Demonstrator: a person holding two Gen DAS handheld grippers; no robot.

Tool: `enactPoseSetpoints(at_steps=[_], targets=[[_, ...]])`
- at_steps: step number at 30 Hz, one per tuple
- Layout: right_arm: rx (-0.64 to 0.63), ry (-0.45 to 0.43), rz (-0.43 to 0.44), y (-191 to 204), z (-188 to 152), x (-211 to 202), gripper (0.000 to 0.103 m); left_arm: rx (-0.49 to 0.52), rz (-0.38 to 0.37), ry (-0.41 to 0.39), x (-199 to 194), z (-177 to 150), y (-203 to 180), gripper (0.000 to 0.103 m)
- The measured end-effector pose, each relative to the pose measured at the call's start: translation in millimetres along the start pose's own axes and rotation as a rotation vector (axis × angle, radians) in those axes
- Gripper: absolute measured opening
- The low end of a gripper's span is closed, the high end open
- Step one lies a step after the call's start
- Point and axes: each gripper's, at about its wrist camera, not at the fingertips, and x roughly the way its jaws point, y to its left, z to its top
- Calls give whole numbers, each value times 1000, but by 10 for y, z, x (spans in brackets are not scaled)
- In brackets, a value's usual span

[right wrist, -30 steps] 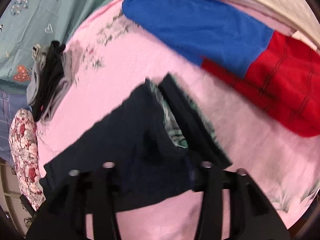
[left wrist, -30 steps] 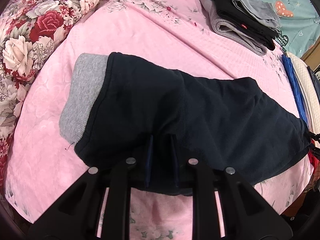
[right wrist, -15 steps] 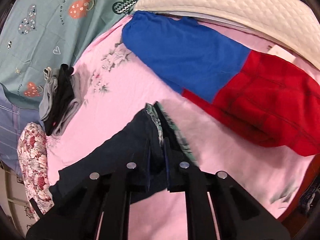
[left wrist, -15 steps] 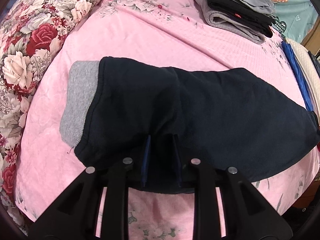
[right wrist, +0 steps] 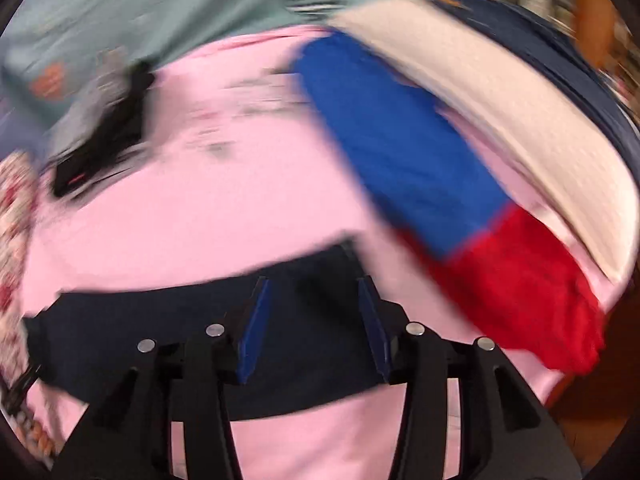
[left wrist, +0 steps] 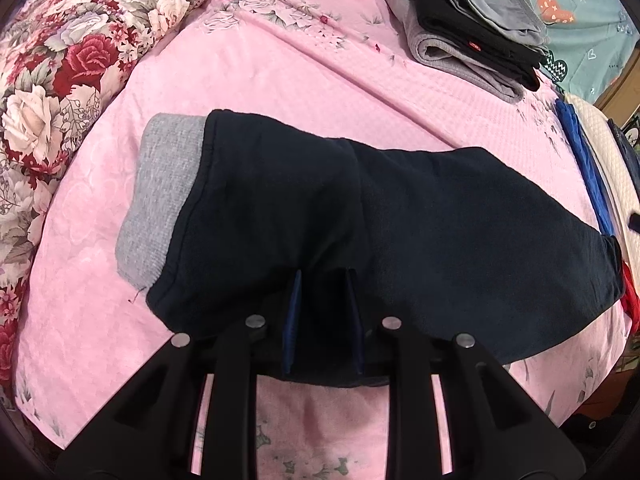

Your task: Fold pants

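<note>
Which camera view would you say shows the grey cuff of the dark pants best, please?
The left wrist view: the grey cuff lies sharp and unobstructed at the left end of the dark pants. The right wrist view is motion-blurred and shows only a dark band of the pants; no cuff can be made out.

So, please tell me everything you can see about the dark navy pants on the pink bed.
The dark navy fleece pants lie folded and mostly flat across the pink floral bedsheet. A grey ribbed band forms one end. The near edge sits between the left tool pads, which grip it. The fabric looks soft and thick.
</note>
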Motion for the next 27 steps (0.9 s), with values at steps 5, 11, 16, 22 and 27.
enactPoseSetpoints(at_steps=[5,11,16,22,27], targets=[[-370,173,360,1748,77,560,46,86,-21,-12,-198,-3,-230,23],[-537,238,390,3017,322,1260,46,128,-77,23,-62,143,-535,26],[-576,327,350,3177,230,1616,46,131,-88,85,208,75,-554,26],[-623,350,331,3026,-165,1534,46,137,-118,45,185,8,-520,27],[-655,343,433,3056,-288,1266,47,127,-128,39,186,6,-494,27]])
